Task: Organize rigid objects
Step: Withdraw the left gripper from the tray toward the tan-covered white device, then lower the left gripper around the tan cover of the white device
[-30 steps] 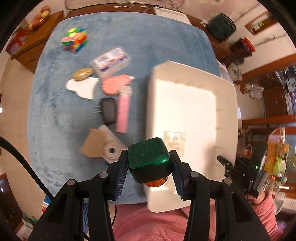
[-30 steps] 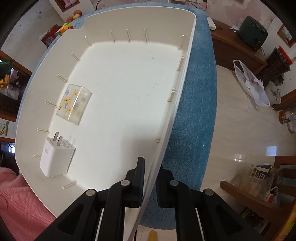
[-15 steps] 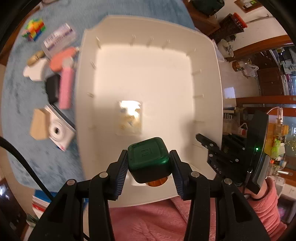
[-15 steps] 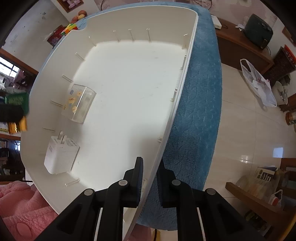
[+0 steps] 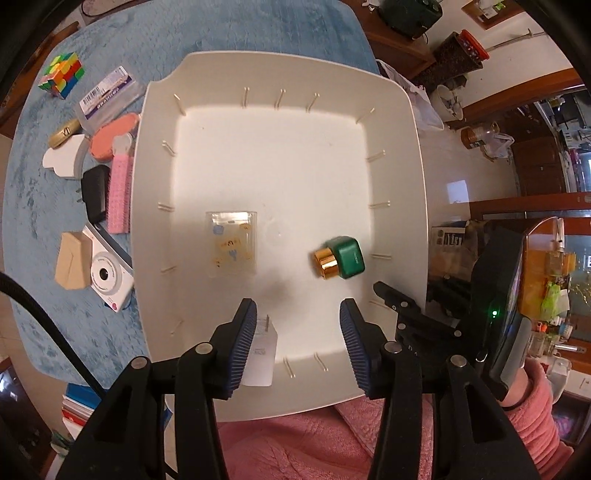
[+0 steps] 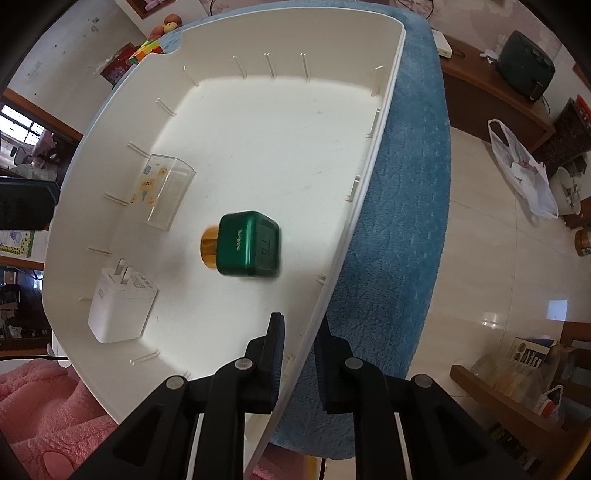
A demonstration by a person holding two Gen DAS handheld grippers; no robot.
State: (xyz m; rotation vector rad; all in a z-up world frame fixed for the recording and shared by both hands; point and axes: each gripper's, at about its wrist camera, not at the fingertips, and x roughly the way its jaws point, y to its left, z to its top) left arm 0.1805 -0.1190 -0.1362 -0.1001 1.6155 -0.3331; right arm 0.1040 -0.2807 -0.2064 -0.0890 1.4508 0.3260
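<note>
The green square bottle with a gold cap [image 5: 341,258] [image 6: 247,243] lies on its side, slightly blurred, inside the white tray [image 5: 280,62] [image 6: 258,33] toward its right wall. My left gripper [image 5: 297,332] hangs above the tray's near part; its jaws are opening with nothing between them. My right gripper [image 6: 301,343] is shut on the tray's right rim, one finger inside and one outside. A clear sticker box [image 5: 231,243] [image 6: 166,192] and a white plug charger [image 5: 262,350] [image 6: 122,306] also lie in the tray; the left finger partly hides the charger.
On the blue cloth [image 5: 55,332] left of the tray lie a colour cube [image 5: 61,74], a boxed pack [image 5: 107,96], a pink case [image 5: 110,140], a pink stick [image 5: 120,199], a black charger [image 5: 94,195], a white camera [image 5: 107,273] and tan card [image 5: 72,266]. A pink sleeve [image 5: 295,443] is nearest.
My left gripper moved right from over the cloth to over the tray, then opened and let the green bottle go; the bottle now lies in the tray. The right gripper kept its hold.
</note>
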